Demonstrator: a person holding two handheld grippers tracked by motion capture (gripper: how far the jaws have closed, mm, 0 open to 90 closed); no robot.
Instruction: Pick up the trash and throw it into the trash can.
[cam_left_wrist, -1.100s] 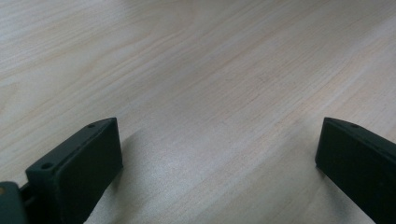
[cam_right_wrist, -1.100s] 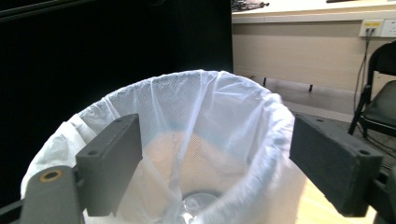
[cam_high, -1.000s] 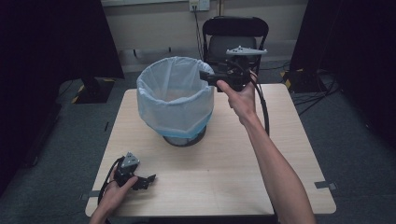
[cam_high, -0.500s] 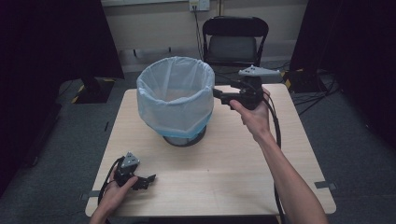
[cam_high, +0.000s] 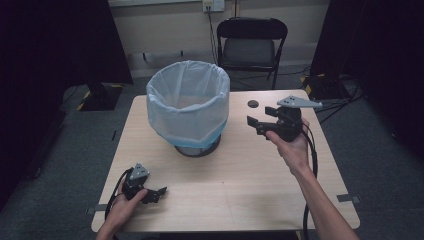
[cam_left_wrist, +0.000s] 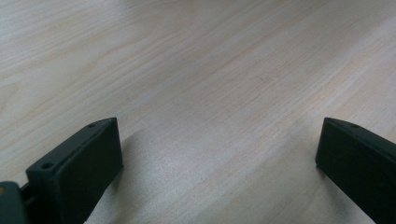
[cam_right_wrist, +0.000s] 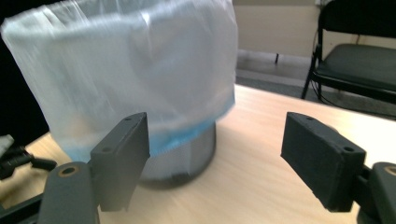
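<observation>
Only the lined bin (cam_high: 188, 107) blocks the table (cam_high: 260, 175); open tabletop lies all around it.

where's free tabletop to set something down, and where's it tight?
Widest free patch: the bare wood of the table in front of the lined bin, between the left tool and the right hand. Also free: the strip left of the bin. Tight: the gap between the bin and the right tool, near the small dark spot.

Your high view looks forward and down over the whole table (cam_high: 240, 180). Your left gripper view sits close above bare tabletop. Your right gripper view faces the lined bin (cam_right_wrist: 140, 79), which the high view shares, with the chair (cam_right_wrist: 359, 56).
</observation>
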